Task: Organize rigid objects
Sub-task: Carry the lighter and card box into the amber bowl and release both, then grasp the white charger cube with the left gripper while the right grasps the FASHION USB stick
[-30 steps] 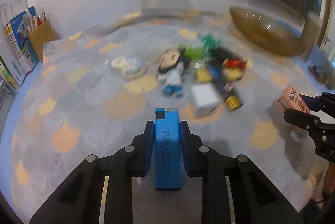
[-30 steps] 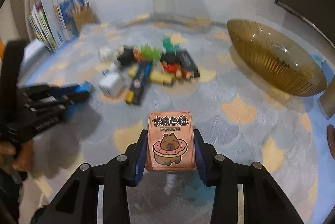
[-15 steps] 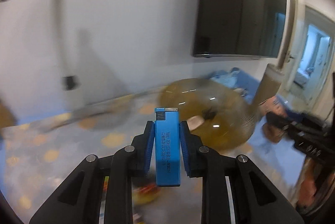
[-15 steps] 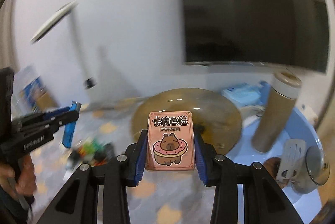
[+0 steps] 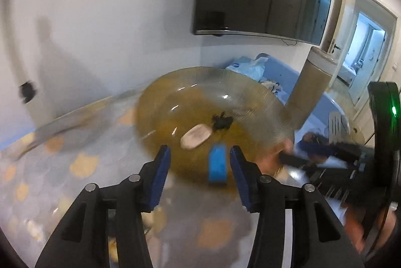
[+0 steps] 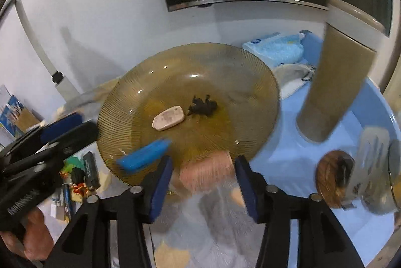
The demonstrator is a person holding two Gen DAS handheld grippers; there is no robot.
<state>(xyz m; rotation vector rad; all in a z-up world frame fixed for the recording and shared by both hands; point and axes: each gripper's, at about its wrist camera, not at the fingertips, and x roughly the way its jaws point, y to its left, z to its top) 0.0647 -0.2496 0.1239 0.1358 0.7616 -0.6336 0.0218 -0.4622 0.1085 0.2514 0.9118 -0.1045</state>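
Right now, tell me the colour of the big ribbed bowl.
Translucent amber-brown with fine radial ribs; the bowl shows best in the right wrist view.

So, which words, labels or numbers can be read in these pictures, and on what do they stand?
None can be read for certain.
Pink box: print blurred.
Blue bar: blurred.
Left claw: white letters on its side, blurred.
Blue pack: round logo, too small.

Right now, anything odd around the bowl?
Yes. Both grippers, left and right, are open, and their items are motion-blurred mid-drop: the blue lighter tilted over the amber glass bowl, the pink card box at its near rim.
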